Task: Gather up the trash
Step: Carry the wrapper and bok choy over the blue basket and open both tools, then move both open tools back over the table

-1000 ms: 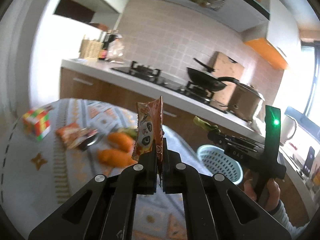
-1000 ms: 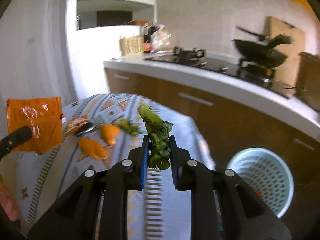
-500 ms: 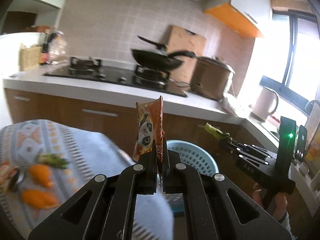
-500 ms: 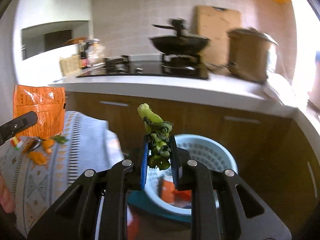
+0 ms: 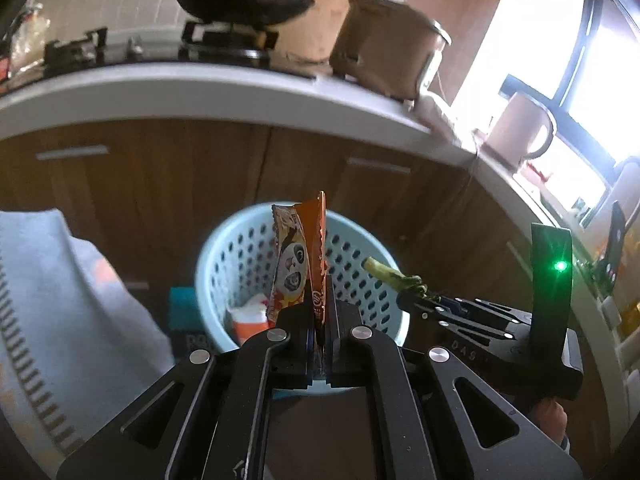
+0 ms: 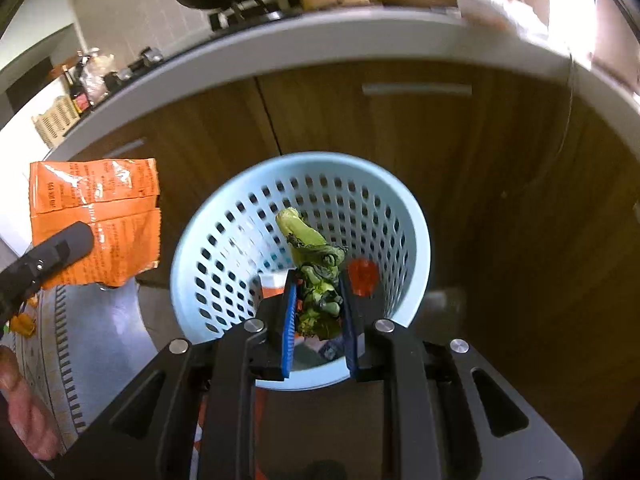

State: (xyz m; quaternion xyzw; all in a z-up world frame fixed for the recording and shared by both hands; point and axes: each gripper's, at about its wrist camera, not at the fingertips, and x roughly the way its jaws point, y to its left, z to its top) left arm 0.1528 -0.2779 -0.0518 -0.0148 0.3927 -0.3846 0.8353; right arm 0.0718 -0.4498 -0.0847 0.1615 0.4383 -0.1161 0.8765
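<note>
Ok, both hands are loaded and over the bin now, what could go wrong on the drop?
The snack wrapper in the left gripper looks left of the blue basket rim in the right wrist view, so it may flutter outside. The wilted greens in the right gripper look limp and could cling to a pad on release.

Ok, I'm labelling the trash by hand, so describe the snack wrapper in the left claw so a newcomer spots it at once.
Start at the wooden cabinets under the counter, then drop to the pale blue basket in front of them. Before it, the left claw pinches an orange wrapper upright. Its cartoon panda face separates it from the green vegetable scrap in the right claw beside it.
</note>
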